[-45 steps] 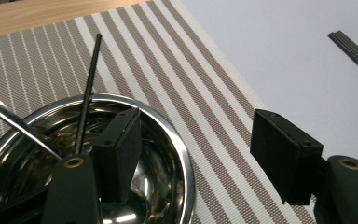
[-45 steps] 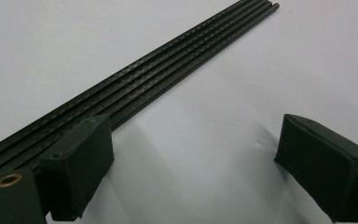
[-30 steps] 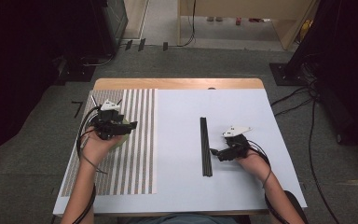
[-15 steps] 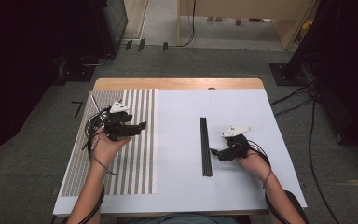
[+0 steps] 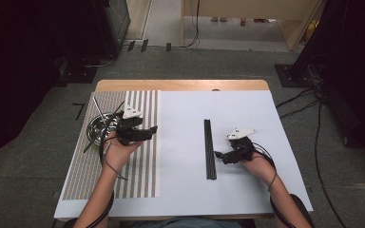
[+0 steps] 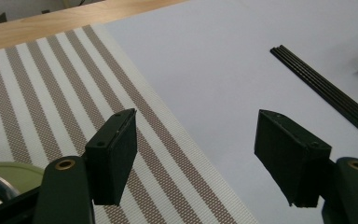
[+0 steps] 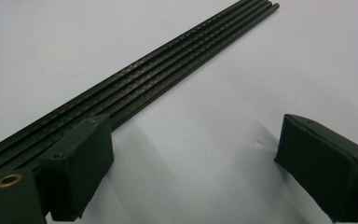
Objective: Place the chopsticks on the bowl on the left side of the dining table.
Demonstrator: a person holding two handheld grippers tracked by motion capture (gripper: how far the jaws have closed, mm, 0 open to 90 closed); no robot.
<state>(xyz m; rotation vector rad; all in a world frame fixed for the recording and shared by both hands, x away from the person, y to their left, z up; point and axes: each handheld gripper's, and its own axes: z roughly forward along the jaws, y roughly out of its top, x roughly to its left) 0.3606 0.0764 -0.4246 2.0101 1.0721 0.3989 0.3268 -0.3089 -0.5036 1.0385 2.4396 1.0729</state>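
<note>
Chopsticks (image 5: 210, 149): black bundle lying flat on white sheet (image 5: 185, 190), long axis 12-to-6 in high view. Right gripper (image 5: 218, 155) nearer, just beside bundle's lower part at its 3 o'clock, jaws released, empty. Left gripper (image 5: 153, 129) at 9 o'clock over striped mat (image 5: 142, 175), jaws spread, empty. Open sheet all around bundle; table edges well apart.

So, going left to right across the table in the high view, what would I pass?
Metal bowl → left gripper over the striped mat → black rods → right gripper, beside the rods.
</note>
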